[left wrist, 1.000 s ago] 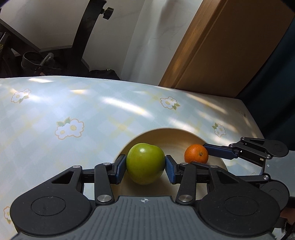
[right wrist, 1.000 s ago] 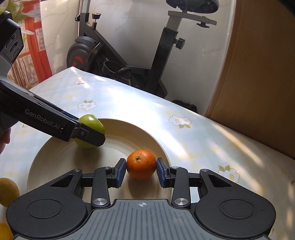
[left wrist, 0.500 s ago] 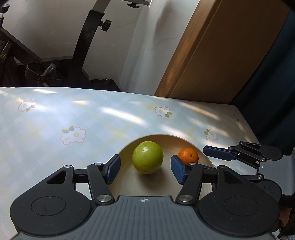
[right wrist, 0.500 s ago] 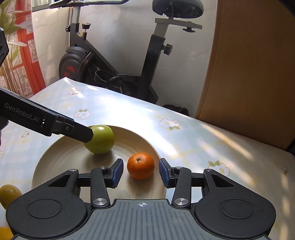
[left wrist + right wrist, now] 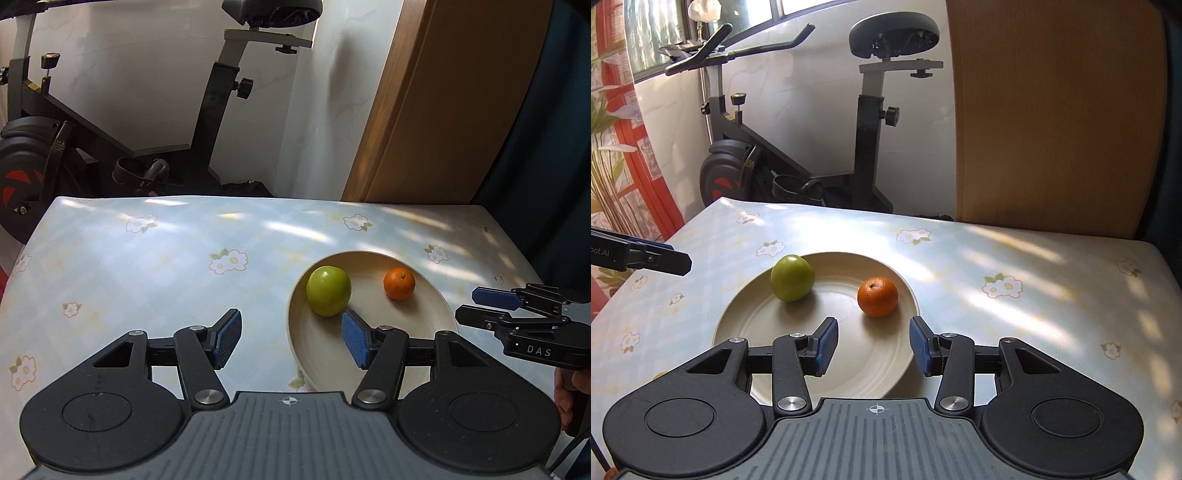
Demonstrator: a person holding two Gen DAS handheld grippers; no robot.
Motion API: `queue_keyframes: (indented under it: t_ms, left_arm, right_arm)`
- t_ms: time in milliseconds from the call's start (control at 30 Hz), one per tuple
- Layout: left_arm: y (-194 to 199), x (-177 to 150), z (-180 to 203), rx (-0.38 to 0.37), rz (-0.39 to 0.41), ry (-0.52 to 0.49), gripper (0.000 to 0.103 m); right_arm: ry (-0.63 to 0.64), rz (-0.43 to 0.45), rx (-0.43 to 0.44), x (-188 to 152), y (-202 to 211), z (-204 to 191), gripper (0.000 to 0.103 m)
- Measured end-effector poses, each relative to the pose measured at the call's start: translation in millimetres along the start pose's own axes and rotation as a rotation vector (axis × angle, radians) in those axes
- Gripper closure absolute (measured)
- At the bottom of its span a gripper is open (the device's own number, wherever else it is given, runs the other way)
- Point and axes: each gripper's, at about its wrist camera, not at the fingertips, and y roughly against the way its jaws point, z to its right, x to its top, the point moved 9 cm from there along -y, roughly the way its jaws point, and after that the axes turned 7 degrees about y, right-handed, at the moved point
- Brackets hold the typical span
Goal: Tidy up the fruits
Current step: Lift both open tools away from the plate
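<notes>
Now both fruits sit in plate [image 5: 746, 332] on flowered tabletop [image 5: 147, 266]: green apple [image 5: 792, 277] toward plate's left side, orange [image 5: 877, 297] to its right, well apart, neither touched. Left hand-held gripper [image 5: 291, 338] hangs over plate's near-left rim, jaws apart, having just been opening, nothing between pads. Right hand-held gripper [image 5: 873, 347] sits above plate's near edge, jaws parted, having just eased open, orange just beyond fingertips. Exercise bike [image 5: 798, 158] stands behind tabletop.
</notes>
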Motion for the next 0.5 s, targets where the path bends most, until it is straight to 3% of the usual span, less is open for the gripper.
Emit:
queue_keyframes:
  t_ms: [267, 500]
  left_arm:
    - [35, -26, -17, 0.06, 0.019, 0.003, 0.04]
    - [49, -42, -10, 0.056, 0.036, 0.04, 0.04]
  right_arm:
    - [-0.012, 0.004, 0.0, -20, 27, -19, 0.063]
    - [0.027, 0.004, 0.019, -33, 44, -43, 0.063]
